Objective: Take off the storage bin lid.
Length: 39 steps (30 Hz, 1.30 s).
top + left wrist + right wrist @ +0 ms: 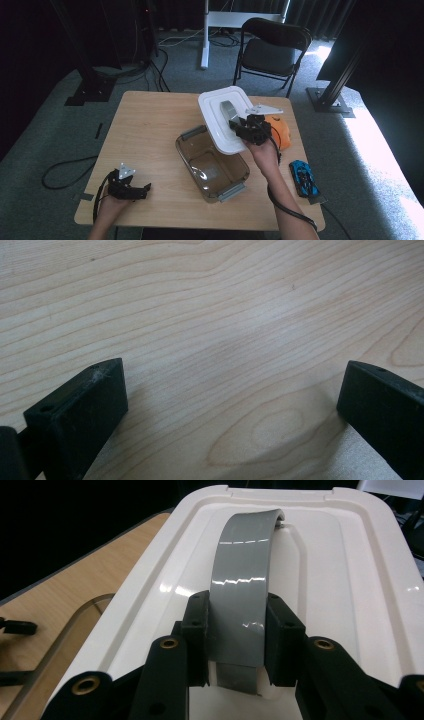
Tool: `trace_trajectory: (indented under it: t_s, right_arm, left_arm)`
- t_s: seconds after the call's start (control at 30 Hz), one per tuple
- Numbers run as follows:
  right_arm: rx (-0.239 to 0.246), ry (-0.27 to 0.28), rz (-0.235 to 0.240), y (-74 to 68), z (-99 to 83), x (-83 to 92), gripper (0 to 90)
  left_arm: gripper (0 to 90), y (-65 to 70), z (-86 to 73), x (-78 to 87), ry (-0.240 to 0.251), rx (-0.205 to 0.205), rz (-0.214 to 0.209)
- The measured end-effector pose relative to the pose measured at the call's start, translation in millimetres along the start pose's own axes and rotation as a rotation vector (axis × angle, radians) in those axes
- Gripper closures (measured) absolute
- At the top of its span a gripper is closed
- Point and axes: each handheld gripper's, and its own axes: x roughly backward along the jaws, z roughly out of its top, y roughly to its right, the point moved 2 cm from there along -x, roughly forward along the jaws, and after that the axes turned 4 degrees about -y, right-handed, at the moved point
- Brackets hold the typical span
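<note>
The right gripper has its two black jaws closed narrow on the grey handle strap of a white plastic lid, one jaw on each edge of the strap near its base, so the lid hangs from that grip alone. In the high view the lid is held tilted above the wooden table, its lower edge over the far right corner of the open smoky-brown plastic storage box, with the box's grey latch clips at either end. The lid looks light and stiff, a thin moulded shell with a raised rim, glossy enough to be slippery on its flat faces; the arched strap is the sensible place to hold it, and it seems flexible, so I judge the lid may swing or tip under a pinch at one end. The right hand reaches forward from the near right edge, wrist raised, the gripper pointing away and slightly left toward the lid's middle. An orange object lies just behind that gripper, and a blue toy car sits near the table's right edge. The left gripper rests low at the near left corner, well apart from the box, its jaws standing wide over bare wood with nothing between them.
</note>
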Motion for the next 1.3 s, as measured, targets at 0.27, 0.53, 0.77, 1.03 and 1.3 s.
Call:
trace_trajectory:
  t_s: [0.27,0.53,0.77,1.03,1.3]
  right_arm:
    - [-0.026,-0.002,-0.02,14.1,4.9,-11.9,67.6]
    - [-0.046,-0.017,-0.048,28.1,10.6,-23.9,67.6]
    - [-0.05,-0.024,-0.068,39.4,14.7,-35.3,67.6]
    - [-0.067,-0.043,-0.083,51.4,14.5,-51.8,67.6]
    - [-0.092,-0.06,-0.087,63.7,15.8,-69.1,67.5]
  left_arm:
    - [0.3,0.0,0.0,0.1,0.0,0.0,0.001]
    - [0.2,0.4,-0.1,0.0,0.0,0.002,-0.002]
    - [0.2,0.4,-0.1,0.0,0.001,0.003,-0.003]
    - [0.2,0.3,-0.1,0.0,0.0,0.002,-0.002]
    - [0.2,0.3,-0.1,0.0,0.0,0.002,-0.003]
